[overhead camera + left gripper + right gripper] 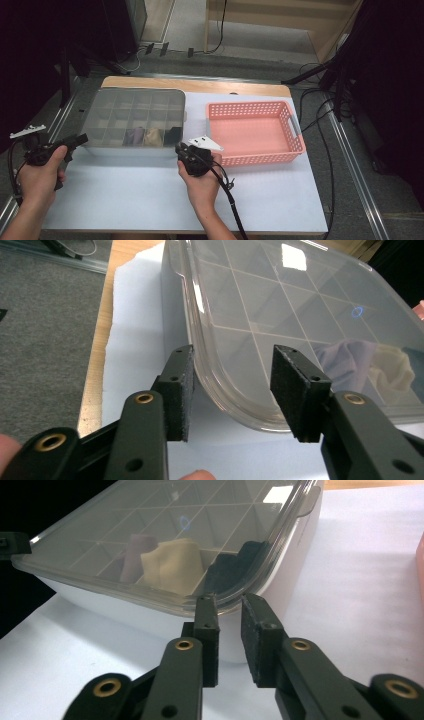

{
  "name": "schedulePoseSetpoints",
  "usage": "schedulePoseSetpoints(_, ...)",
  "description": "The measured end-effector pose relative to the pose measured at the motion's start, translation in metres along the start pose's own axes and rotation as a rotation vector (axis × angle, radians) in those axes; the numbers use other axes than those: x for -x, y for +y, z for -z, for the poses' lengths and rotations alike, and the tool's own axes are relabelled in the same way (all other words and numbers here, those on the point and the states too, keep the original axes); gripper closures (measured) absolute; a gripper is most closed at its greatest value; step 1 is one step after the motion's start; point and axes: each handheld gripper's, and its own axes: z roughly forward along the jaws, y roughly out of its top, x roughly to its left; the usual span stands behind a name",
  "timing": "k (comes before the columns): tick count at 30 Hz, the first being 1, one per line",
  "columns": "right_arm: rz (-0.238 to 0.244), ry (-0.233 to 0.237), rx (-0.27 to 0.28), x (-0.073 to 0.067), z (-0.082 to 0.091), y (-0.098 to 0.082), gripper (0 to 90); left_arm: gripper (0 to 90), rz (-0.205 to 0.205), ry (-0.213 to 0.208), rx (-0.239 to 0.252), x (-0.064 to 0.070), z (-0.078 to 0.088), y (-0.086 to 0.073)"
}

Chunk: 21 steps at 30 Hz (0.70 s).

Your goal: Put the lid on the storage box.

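The big clear plastic box with a see-through lid [134, 120] sits on the white table [150, 200], lid still on; left gripper [232, 385] gapes around its near left corner; right gripper [230, 611] waits slightly apart at the right corner, grasping nothing; opening is left.

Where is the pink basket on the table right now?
In the high view, the pink basket sits right of centre, beside the lidded compartment box and just beyond the right gripper.

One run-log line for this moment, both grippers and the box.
left gripper: open, at lid corner | right gripper: open, at opposite near corner | box: lid on, cloths inside | basket: beside box
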Motion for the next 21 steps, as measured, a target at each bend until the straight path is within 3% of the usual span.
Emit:
schedulePoseSetpoints(2, 0.002, 0.000, 0.009, 0.001, 0.002, 0.000, 68.6, 50.9, -0.014, 0.002, 0.000, 0.003, 0.002, -0.002)
schedulePoseSetpoints(4, -0.005, -0.011, 0.054, 0.003, 0.006, 0.001, 64.2, 50.3, -0.020, 0.010, 0.010, 0.004, 0.003, -0.004)
schedulePoseSetpoints(7, -0.044, -0.029, 0.104, 0.006, 0.006, 0.008, 60.4, 51.8, -0.013, 0.007, 0.008, 0.004, 0.004, -0.005)
schedulePoseSetpoints(12, -0.041, -0.056, 0.057, 0.005, -0.007, 0.014, 60.1, 51.7, -0.017, 0.013, 0.009, 0.005, 0.004, -0.005)
schedulePoseSetpoints(15, -0.043, -0.039, 0.078, 0.007, -0.012, 0.010, 59.7, 50.5, -0.025, 0.002, 0.011, 0.005, 0.005, -0.007)
schedulePoseSetpoints(18, -0.037, -0.038, 0.068, 0.006, -0.012, 0.011, 54.3, 43.8, -0.064, -0.004, 0.058, 0.007, 0.008, -0.011)
schedulePoseSetpoints(21, 0.000, -0.039, 0.074, 0.005, -0.007, 0.009, 44.6, 34.2, -0.076, -0.010, 0.114, 0.010, 0.017, -0.016)
